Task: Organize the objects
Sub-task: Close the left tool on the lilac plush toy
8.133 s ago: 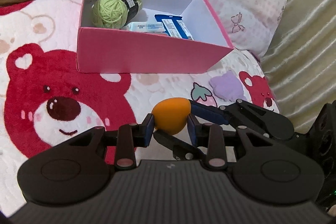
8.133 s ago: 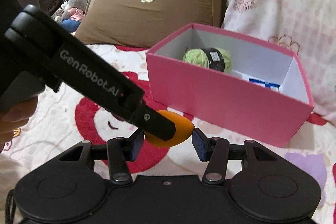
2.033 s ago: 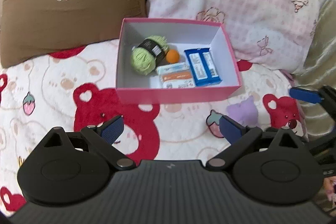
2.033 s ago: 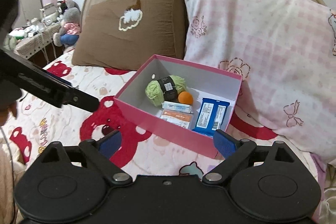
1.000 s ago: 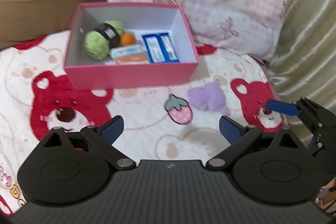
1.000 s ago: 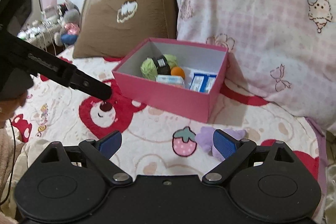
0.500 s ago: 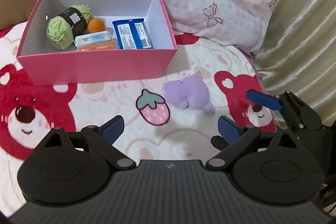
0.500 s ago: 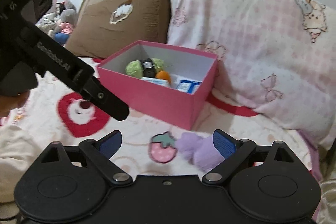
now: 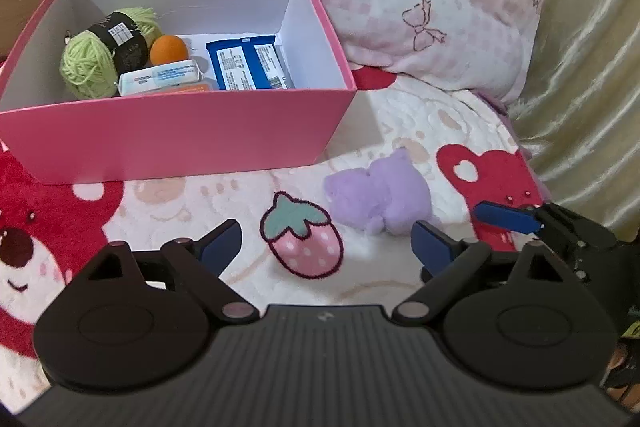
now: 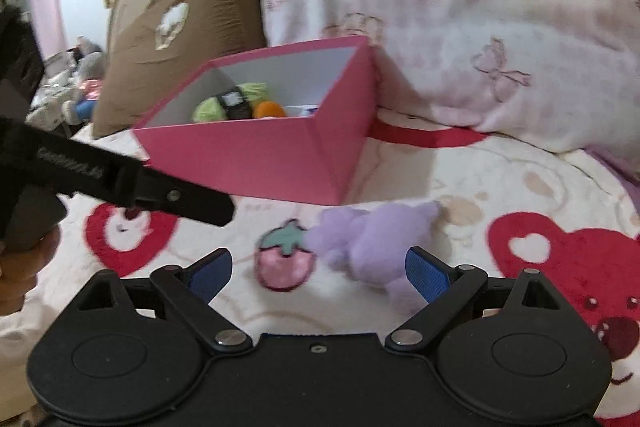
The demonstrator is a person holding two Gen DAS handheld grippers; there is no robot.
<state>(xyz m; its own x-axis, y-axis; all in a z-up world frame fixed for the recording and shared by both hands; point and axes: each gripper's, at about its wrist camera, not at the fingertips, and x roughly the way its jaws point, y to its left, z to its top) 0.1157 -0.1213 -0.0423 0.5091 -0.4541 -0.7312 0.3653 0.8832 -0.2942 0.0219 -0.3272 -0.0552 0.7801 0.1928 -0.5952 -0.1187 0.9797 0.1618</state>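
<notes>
A purple plush toy (image 9: pixel 376 195) (image 10: pixel 372 235) lies on the bear-print blanket, just right of the pink box (image 9: pixel 180 131) (image 10: pixel 256 155). The box holds green yarn (image 9: pixel 86 65), an orange ball (image 9: pixel 168 49), a blue packet (image 9: pixel 248 65) and a pale packet (image 9: pixel 160 79). My left gripper (image 9: pixel 328 245) hovers low over the blanket, its jaws wide but closing, nothing between them; the plush is just ahead of its right finger. My right gripper (image 10: pixel 318 273) is open, with the plush close in front and toward its right finger. Its blue pad (image 9: pixel 506 217) also shows in the left wrist view.
A pink checked pillow (image 9: pixel 400 7) and a brown pillow (image 10: pixel 180 39) lean behind the box. A shiny beige curtain (image 9: pixel 580 87) bounds the right side. A strawberry print (image 9: pixel 304 245) marks the blanket left of the plush. The left gripper's arm (image 10: pixel 160 193) crosses the right wrist view.
Both grippers have come down and forward toward the blanket, so the purple plush and the box look bigger and nearer. The left jaws have narrowed a little.
</notes>
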